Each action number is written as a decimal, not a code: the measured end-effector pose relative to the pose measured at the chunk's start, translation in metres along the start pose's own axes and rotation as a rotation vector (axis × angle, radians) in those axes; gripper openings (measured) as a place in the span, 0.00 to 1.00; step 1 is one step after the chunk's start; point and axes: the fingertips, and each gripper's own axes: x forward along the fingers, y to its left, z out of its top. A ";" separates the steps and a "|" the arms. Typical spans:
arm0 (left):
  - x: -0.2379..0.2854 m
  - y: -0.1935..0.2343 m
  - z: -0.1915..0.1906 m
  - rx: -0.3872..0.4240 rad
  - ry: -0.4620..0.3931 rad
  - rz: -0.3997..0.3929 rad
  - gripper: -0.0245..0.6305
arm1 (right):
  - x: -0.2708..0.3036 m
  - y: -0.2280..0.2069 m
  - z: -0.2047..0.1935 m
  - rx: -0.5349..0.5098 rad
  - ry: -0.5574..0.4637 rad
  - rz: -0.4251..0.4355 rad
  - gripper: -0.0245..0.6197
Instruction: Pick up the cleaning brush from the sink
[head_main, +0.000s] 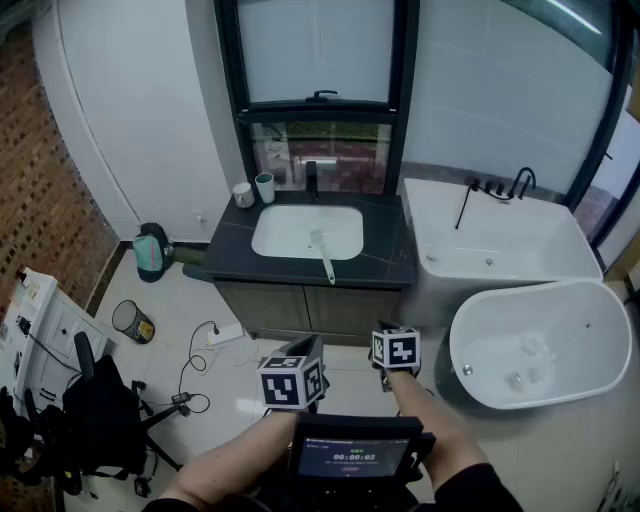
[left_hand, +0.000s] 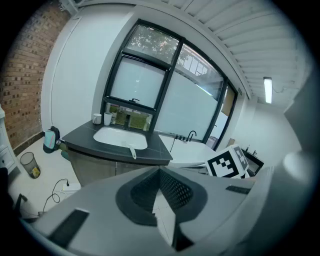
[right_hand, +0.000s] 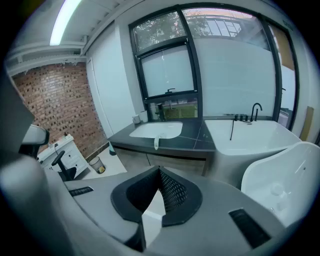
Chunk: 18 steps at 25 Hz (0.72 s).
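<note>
The cleaning brush (head_main: 325, 255) is white and lies in the white sink (head_main: 285, 232), with its handle resting over the front rim onto the dark counter (head_main: 235, 255). It also shows far off in the left gripper view as the brush (left_hand: 132, 151) and in the right gripper view as the brush (right_hand: 157, 141). Both grippers hang over the floor in front of the vanity, well short of the sink. My left gripper (head_main: 296, 372) (left_hand: 159, 170) is shut with nothing in it. My right gripper (head_main: 395, 350) (right_hand: 160, 169) is shut and empty too.
Two cups (head_main: 253, 190) and a black faucet (head_main: 312, 178) stand behind the sink. A built-in bathtub (head_main: 500, 240) and an oval tub (head_main: 540, 345) fill the right side. On the floor at left are a teal container (head_main: 150, 252), a waste bin (head_main: 131, 321), cables (head_main: 200, 365) and a chair (head_main: 90, 405).
</note>
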 end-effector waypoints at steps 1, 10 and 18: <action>0.004 0.002 0.004 -0.003 -0.004 0.008 0.02 | 0.002 -0.003 0.007 0.001 -0.003 0.004 0.01; 0.035 0.069 0.047 -0.036 -0.054 0.053 0.02 | 0.050 0.013 0.078 -0.010 -0.044 0.037 0.01; 0.081 0.191 0.122 -0.014 -0.074 0.017 0.02 | 0.147 0.064 0.170 -0.002 -0.080 0.040 0.01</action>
